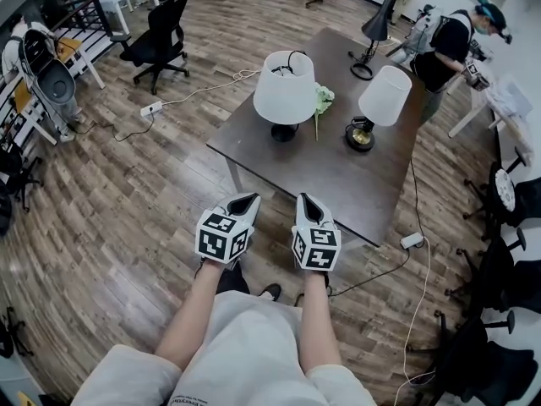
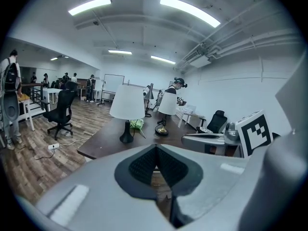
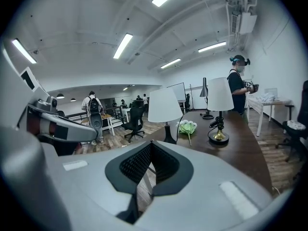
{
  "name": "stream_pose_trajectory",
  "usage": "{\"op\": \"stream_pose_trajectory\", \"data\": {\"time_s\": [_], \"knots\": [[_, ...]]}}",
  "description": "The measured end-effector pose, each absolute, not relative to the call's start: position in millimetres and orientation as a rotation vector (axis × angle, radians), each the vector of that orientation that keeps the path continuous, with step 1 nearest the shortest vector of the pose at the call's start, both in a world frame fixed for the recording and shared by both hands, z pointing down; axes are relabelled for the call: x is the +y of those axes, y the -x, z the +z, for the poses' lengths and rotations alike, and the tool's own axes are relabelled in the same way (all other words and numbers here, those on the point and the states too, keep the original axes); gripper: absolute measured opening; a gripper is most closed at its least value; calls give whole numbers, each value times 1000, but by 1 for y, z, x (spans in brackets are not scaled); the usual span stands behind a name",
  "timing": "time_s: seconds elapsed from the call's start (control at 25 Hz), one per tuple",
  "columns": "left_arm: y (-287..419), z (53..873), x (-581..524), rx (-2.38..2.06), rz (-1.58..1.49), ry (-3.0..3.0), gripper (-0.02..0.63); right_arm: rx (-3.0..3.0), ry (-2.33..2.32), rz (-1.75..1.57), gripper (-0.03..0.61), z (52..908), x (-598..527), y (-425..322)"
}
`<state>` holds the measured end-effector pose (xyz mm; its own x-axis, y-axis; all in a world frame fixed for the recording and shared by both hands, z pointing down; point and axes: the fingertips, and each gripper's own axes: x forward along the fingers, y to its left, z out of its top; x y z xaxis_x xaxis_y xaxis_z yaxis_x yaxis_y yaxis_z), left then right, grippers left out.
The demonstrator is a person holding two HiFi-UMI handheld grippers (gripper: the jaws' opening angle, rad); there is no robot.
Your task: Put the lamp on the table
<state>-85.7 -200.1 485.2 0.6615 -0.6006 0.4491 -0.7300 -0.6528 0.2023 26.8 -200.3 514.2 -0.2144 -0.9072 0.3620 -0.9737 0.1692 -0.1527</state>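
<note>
Two white-shaded lamps already stand upright on the table (image 1: pixel 338 184). The bigger lamp (image 1: pixel 285 87) sits on a dark base near the left edge. The smaller lamp (image 1: pixel 385 96) is on a brass base to its right, well apart from it. So the task looks either done or not begun; which lamp it means I cannot tell.

Either one should be light for its size but top-heavy in feel. The shade is thin and would probably dent or tilt if squeezed, while the base carries the weight. The slim stem just under the shade, or low by the base, looks like the firm place to grip. It is smooth, so a square, snug hold would be wise. A dark cord loops by the bigger lamp's shade and may drag or snag.

A green sprig (image 1: pixel 324 100) lies between the two lamps, and a black desk lamp (image 1: pixel 376 25) stands at the far end.

The left gripper (image 1: pixel 248 198) and right gripper (image 1: pixel 308 200) are side by side, short of the table's near edge and well apart from every lamp. On each, the jaws are pressed together with nothing between them.

Farther out, a person (image 1: pixel 444 45) stands at the far right corner. A chair (image 1: pixel 161 36) and a power strip (image 1: pixel 151 107) are on the wood floor to the left.
</note>
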Motion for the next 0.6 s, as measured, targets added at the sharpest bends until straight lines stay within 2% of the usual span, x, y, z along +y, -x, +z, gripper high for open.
{"op": "stream_pose_trajectory", "data": {"time_s": [0.6], "knots": [[98,475,-209,-1126,410,-2493,0,-2276,-1794,504,21,515,-201,-18]]}}
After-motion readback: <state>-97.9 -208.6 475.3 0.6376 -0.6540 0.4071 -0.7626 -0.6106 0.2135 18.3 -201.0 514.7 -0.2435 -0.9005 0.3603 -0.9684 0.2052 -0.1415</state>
